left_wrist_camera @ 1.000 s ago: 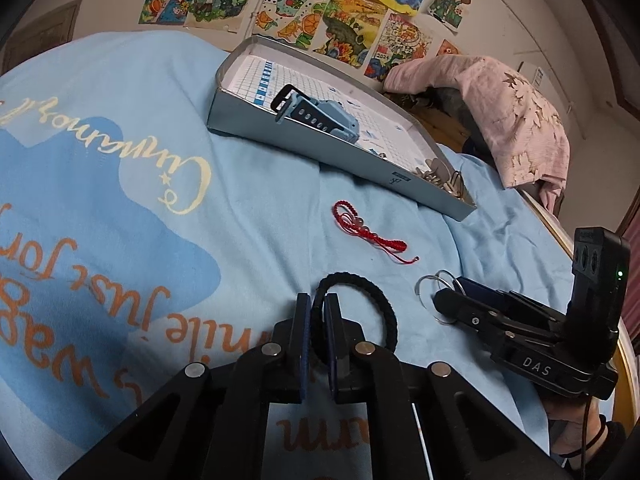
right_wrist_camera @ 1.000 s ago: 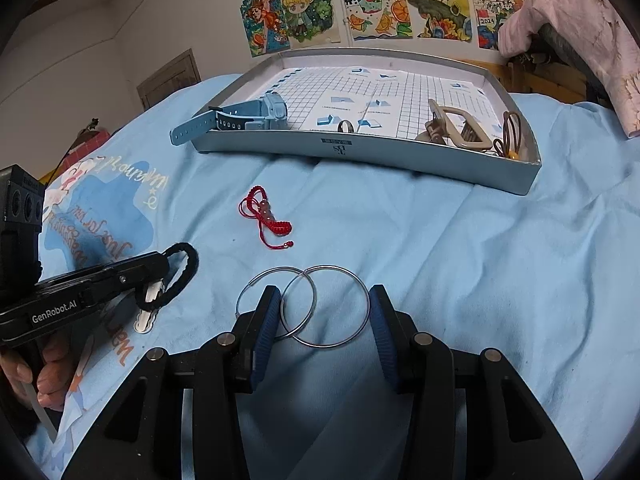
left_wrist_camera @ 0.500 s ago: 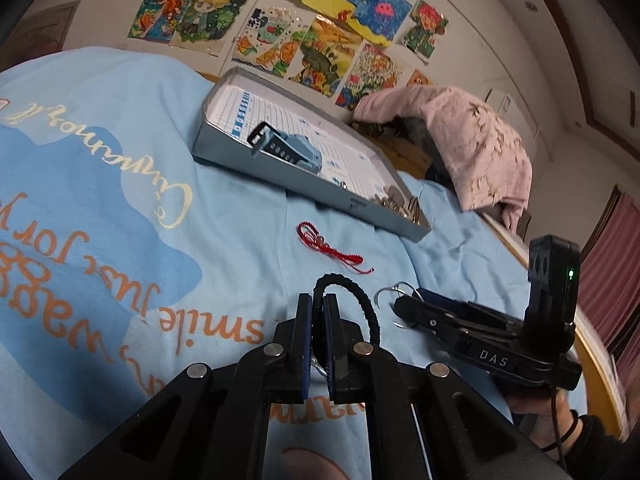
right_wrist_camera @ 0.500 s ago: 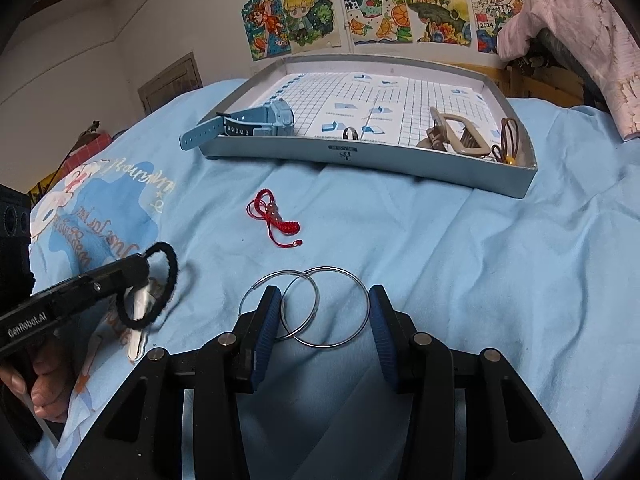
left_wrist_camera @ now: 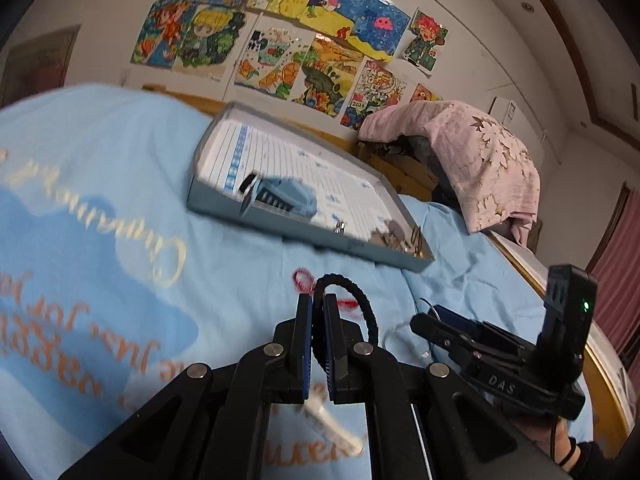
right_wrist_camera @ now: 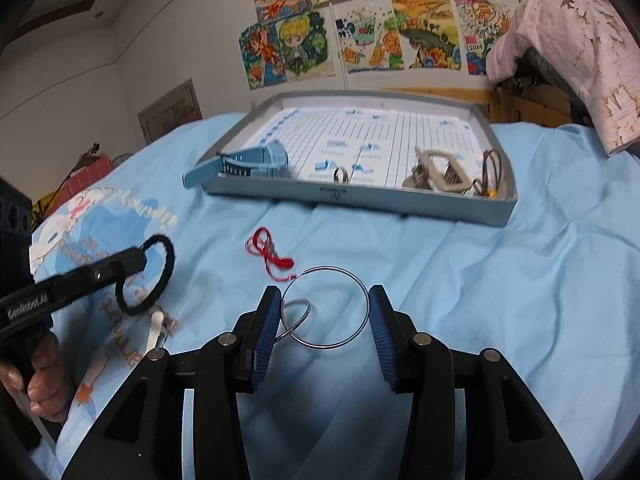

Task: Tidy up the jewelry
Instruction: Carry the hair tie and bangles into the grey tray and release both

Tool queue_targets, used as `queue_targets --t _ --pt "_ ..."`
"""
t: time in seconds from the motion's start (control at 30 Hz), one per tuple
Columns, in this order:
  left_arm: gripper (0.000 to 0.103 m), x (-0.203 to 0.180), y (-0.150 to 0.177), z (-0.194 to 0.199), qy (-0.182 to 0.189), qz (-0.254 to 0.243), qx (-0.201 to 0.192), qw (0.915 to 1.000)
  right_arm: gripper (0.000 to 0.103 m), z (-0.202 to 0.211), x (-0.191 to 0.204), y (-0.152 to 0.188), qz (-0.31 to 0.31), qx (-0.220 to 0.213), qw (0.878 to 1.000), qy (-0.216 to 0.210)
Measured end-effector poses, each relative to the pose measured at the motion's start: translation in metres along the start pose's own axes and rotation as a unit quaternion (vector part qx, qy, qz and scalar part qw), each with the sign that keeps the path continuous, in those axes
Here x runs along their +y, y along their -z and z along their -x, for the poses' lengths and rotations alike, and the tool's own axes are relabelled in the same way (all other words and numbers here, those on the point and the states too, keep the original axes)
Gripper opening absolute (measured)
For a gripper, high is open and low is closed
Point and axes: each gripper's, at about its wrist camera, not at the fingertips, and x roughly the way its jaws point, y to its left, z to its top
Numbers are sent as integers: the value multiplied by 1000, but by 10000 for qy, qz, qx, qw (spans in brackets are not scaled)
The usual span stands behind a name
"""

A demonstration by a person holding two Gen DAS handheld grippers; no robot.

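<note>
Light blue bedding (right_wrist_camera: 460,280) printed with cartoon figures and lettering covers the work surface; coloured drawings (right_wrist_camera: 360,32) are taped to the wall behind, and a pink floral cloth (right_wrist_camera: 572,52) is draped over an object at the far right.

Container: a shallow grey tray (right_wrist_camera: 352,196) lies on the bedding, lined with a gridded sheet. Contents, from the right wrist view:
- Left end: a light blue watch (right_wrist_camera: 256,160), its strap hanging over the tray's left wall.
- Centre, near the front wall: a small ring-shaped item (right_wrist_camera: 340,174), too small to identify.
- Right end: a beige clip (right_wrist_camera: 438,174), and beside it dark loops (right_wrist_camera: 492,166) in the corner.

Outside the tray: a red cord bracelet (right_wrist_camera: 270,254) lies on the bedding in front of the tray. A white item (right_wrist_camera: 154,330) lies on the bedding near the left gripper; its type cannot be told.

Left gripper (left_wrist_camera: 318,312): jaws clenched on a black braided band (left_wrist_camera: 356,304), which loops up and to the right of the fingertips. In the right wrist view the band (right_wrist_camera: 156,276) hangs from the tips, clear of the bedding.

Right gripper (right_wrist_camera: 324,312): jaws partly apart, grasping a large silver hoop (right_wrist_camera: 362,300) across its width, both pads touching the rim. A second silver hoop (right_wrist_camera: 298,314) overlaps the first beside the left pad; whether it is gripped cannot be told.
</note>
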Motion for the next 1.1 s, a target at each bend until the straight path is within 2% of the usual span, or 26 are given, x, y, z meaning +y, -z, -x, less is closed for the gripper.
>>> queue_targets --t 0.2,0.37,0.57,0.77,0.9,1.1 --pt "6 -22 -34 -22 -94 -150 -48 9998 40 12 -19 -17 -199 -453 9987 89" --pt "6 -35 -68 -59 -178 -99 -28 9998 40 14 -46 -52 -313 -915 9950 238" --pt "6 -42 -88 -110 -355 -92 66 9993 40 -4 -78 -95 -330 -1281 9900 488" --pt "6 -50 -93 -157 -491 -256 306 9980 40 -40 -111 -106 -717 -1330 9873 497" --pt "6 -54 -89 -175 -730 -391 436 9956 40 -69 -121 -99 -863 -1004 9901 461" --pt "6 -43 -84 -178 -864 -23 467 9952 41 -84 -116 -96 -802 -797 9925 466"
